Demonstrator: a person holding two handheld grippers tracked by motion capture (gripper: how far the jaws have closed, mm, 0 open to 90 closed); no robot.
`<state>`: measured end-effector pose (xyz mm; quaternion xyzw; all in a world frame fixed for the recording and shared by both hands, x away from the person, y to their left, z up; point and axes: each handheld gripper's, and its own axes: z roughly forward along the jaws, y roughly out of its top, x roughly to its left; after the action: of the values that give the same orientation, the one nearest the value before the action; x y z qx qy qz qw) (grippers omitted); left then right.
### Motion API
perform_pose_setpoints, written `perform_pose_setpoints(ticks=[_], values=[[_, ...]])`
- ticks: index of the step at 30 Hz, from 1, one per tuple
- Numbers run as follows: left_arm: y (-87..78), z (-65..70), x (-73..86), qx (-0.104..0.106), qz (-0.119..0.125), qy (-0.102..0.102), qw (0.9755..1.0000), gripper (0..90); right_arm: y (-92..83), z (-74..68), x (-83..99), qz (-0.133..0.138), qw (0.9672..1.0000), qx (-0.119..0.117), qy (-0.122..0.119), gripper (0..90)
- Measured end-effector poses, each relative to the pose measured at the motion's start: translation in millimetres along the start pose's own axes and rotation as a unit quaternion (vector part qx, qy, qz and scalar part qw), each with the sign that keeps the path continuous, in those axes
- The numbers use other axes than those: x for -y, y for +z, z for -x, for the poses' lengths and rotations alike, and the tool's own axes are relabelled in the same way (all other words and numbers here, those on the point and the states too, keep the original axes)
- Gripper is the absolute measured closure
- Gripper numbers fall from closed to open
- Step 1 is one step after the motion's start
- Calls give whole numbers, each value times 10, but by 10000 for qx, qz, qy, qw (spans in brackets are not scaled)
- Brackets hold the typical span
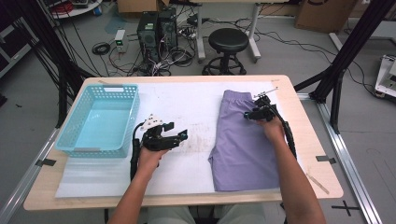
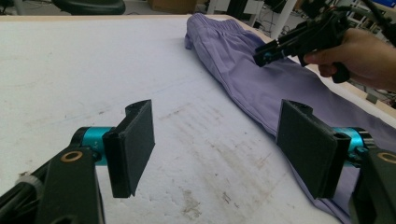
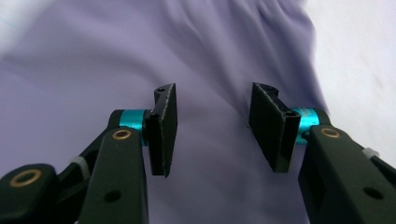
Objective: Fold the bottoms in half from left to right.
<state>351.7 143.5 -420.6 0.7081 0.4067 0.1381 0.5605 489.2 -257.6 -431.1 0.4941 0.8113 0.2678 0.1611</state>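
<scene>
Purple shorts (image 1: pixel 243 144) lie folded flat on the right half of a white mat (image 1: pixel 187 102), waistband toward the far edge. My right gripper (image 1: pixel 249 115) hovers over the upper part of the shorts, jaws open; in the right gripper view the gripper (image 3: pixel 212 93) has only purple cloth (image 3: pixel 210 42) beneath the gap and nothing pinched. My left gripper (image 1: pixel 178 130) rests over the bare mat in the middle, jaws wide open and empty. The left gripper view has my left gripper (image 2: pixel 217 112) facing the shorts (image 2: pixel 233 65), with the right gripper (image 2: pixel 266 53) above them.
A light blue plastic basket (image 1: pixel 112 87) stands empty at the table's left. The mat has faint brown stains (image 2: pixel 233 163) near the middle. Beyond the far table edge are a black stool (image 1: pixel 228 42), computer towers (image 1: pixel 156 28) and cables on the floor.
</scene>
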Motion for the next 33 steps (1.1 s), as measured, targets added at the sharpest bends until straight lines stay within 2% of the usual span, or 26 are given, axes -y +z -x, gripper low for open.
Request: perform_pose_setpoints(ticks=[1, 3, 5, 6, 8, 11, 13, 17, 21, 24, 29, 32, 33], values=[[5, 3, 1, 11, -3, 9, 10000, 279, 16, 23, 26, 11, 10000, 51, 17, 536], [9, 3, 2, 25, -8, 6, 10000, 279, -4, 69, 94, 203, 9995, 219, 98, 519], [15, 2, 5, 33, -8, 4, 10000, 279, -72, 135, 155, 277, 9990, 139, 323, 518], [17, 2, 5, 30, -7, 0, 10000, 279, -139, 169, 210, 430, 9984, 140, 345, 523], [17, 2, 9, 40, -32, 23, 10000, 279, -252, 222, 290, 569, 9975, 79, 420, 546], [22, 15, 17, 45, -17, 4, 10000, 279, -474, 261, 439, 827, 9959, -7, 372, 667], [20, 39, 24, 52, 14, -17, 10000, 279, -564, 250, 506, 871, 9956, -115, 324, 715], [17, 93, 39, 67, 7, -25, 10000, 285, -605, 145, 660, 687, 9976, -104, -31, 749], [25, 144, 51, 76, -32, -25, 10000, 286, -506, 97, 787, 309, 9990, 219, -243, 740], [23, 182, 57, 83, -90, -8, 9999, 291, -557, 134, 832, 474, 9983, 332, 51, 718], [7, 232, 63, 105, -123, 10, 9999, 323, -806, 132, 973, 982, 9947, 134, 287, 726], [-17, 258, 95, 65, -69, -19, 10000, 323, -909, 82, 1111, 1096, 9933, 38, 364, 747], [-21, 264, 112, 59, -86, -7, 9999, 323, -919, 53, 1162, 1036, 9941, 34, 328, 748]])
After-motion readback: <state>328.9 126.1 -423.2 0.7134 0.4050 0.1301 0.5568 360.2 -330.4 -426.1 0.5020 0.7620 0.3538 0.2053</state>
